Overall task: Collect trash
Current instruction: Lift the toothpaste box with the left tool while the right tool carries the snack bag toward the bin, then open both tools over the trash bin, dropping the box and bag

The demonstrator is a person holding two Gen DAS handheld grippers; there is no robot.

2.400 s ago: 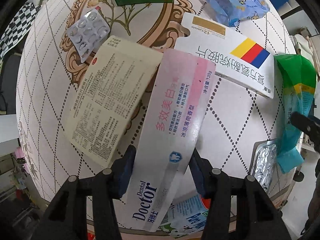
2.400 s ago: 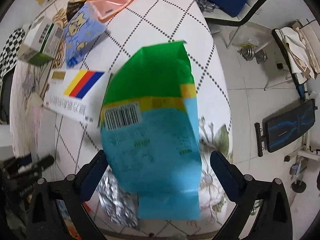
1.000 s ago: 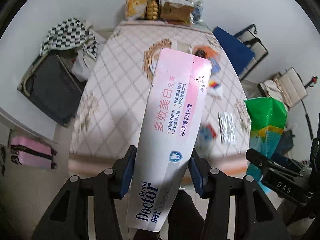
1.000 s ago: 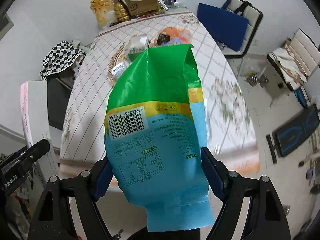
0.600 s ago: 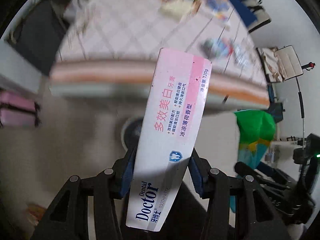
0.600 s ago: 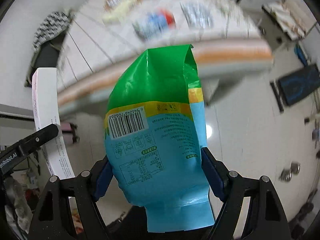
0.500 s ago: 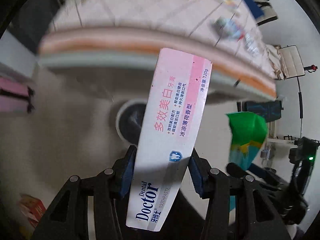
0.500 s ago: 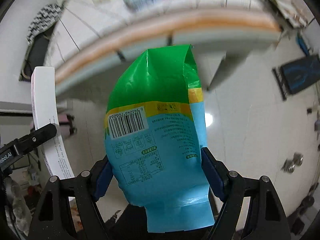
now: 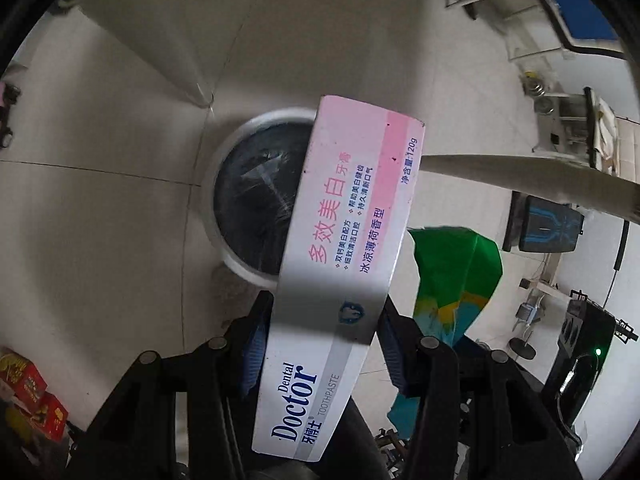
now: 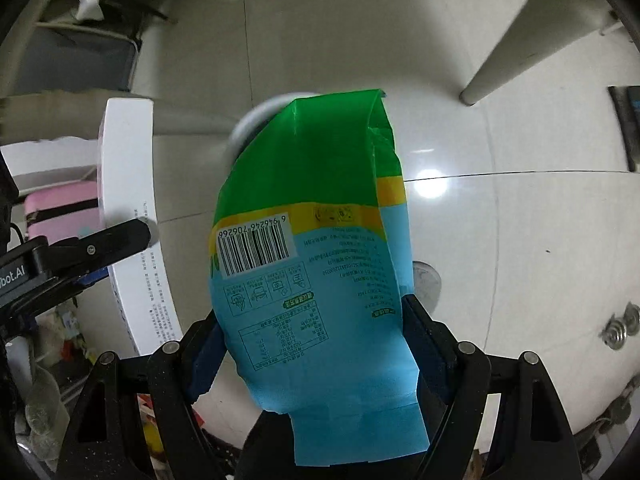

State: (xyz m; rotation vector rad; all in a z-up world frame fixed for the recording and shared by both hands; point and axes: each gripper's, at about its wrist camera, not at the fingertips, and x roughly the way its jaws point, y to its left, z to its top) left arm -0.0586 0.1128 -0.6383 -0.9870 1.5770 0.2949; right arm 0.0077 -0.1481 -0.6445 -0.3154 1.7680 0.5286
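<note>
A pink and white toothpaste box (image 9: 344, 264) sits between the pads of my left gripper (image 9: 326, 320), whose jaws are opening while the pads still touch the box. The box's far end hangs over a white-rimmed trash bin (image 9: 208, 200) with a black liner on the floor. My right gripper (image 10: 312, 328) is shut on a green, yellow and blue snack bag (image 10: 312, 240). The bag covers most of the bin's rim (image 10: 252, 120). The bag (image 9: 456, 276) also shows at the right of the left wrist view, and the box (image 10: 132, 200) at the left of the right wrist view.
White table legs (image 9: 176, 52) (image 10: 520, 40) stand on the tiled floor near the bin. Red boxes (image 9: 32, 400) lie at the lower left, a pink suitcase (image 10: 60, 208) at the left, and a floor drain (image 10: 426, 280) beside the bag.
Both grippers have dropped from above the table to below its edge and tipped down toward the floor. The bin has come into view under them. Box and bag are still held.
</note>
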